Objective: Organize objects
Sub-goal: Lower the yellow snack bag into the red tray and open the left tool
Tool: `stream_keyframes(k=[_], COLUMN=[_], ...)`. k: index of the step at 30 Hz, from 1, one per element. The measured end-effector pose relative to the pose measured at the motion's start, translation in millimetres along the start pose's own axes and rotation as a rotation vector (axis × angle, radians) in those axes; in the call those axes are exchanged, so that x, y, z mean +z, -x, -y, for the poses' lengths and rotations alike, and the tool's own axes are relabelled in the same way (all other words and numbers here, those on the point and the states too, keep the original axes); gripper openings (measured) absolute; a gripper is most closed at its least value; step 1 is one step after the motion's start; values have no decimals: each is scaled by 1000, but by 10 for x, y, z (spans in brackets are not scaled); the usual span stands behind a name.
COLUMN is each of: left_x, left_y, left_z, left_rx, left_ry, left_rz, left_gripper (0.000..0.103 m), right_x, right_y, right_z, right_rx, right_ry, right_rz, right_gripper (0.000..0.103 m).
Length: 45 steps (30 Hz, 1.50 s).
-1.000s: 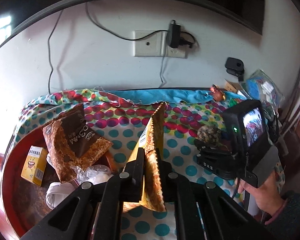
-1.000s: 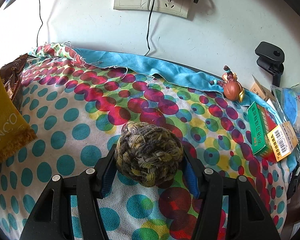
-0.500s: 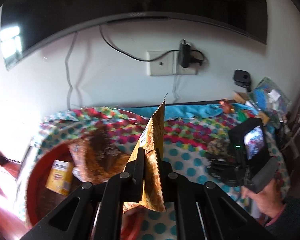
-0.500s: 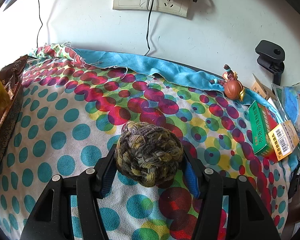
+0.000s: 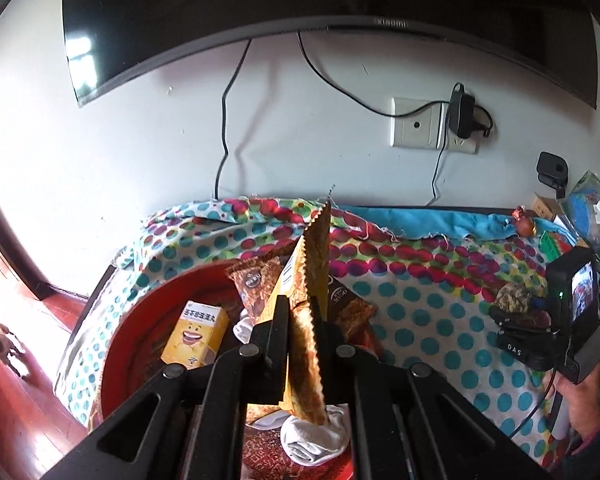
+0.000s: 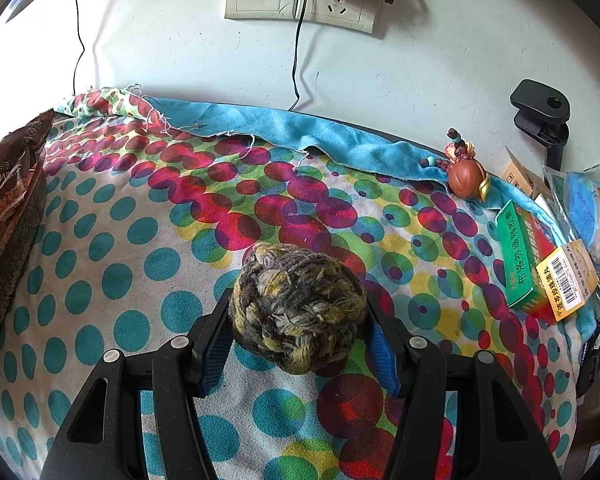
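The left gripper (image 5: 302, 320) points forward and downward, its black fingers (image 5: 274, 332) pressed together on the edge of a flat yellow snack packet (image 5: 306, 292) that stands upright between them. The right gripper (image 6: 298, 332) tilts down more steeply, its blue-padded fingers (image 6: 216, 348) part-way apart and clasping a braided rope ball (image 6: 298, 304) from both sides. In the left wrist view, the person's right hand (image 5: 582, 396) wraps the handle of that gripper at the far right.
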<state>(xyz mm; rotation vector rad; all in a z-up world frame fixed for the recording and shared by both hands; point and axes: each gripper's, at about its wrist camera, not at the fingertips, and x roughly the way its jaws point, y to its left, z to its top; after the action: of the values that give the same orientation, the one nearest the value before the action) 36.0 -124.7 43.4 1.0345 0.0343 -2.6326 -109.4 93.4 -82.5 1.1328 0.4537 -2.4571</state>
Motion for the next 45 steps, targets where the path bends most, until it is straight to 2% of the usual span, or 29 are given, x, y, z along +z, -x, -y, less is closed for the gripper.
stream_keyframes(k=[4, 13, 23, 27, 33, 37, 45], left_x=[-27, -118, -263, -290, -332, -368, -385], left_y=[-61, -110, -246, -330, -438, -472, -436], left_z=[77, 180, 261, 159, 50, 59, 55], left_rx=[-27, -26, 51, 90, 105, 62, 29], left_ry=[-33, -105, -195, -196, -186, -166, -136], left_rz=[2, 29, 45, 34, 0, -27, -62], left_gripper=[8, 8, 8, 9, 10, 12, 13], right_x=[-6, -16, -29, -32, -34, -39, -45], right_y=[-2, 0, 5, 4, 4, 5, 3], right_z=[-3, -55, -97, -111, -121, -128, -132], right_rx=[-3, -45, -77, -82, -86, -93, -95], right_ry=[3, 32, 56, 61, 64, 69, 70], right_rz=[0, 8, 14, 15, 15, 17, 17], right_gripper=[56, 57, 57, 57, 57, 57, 57])
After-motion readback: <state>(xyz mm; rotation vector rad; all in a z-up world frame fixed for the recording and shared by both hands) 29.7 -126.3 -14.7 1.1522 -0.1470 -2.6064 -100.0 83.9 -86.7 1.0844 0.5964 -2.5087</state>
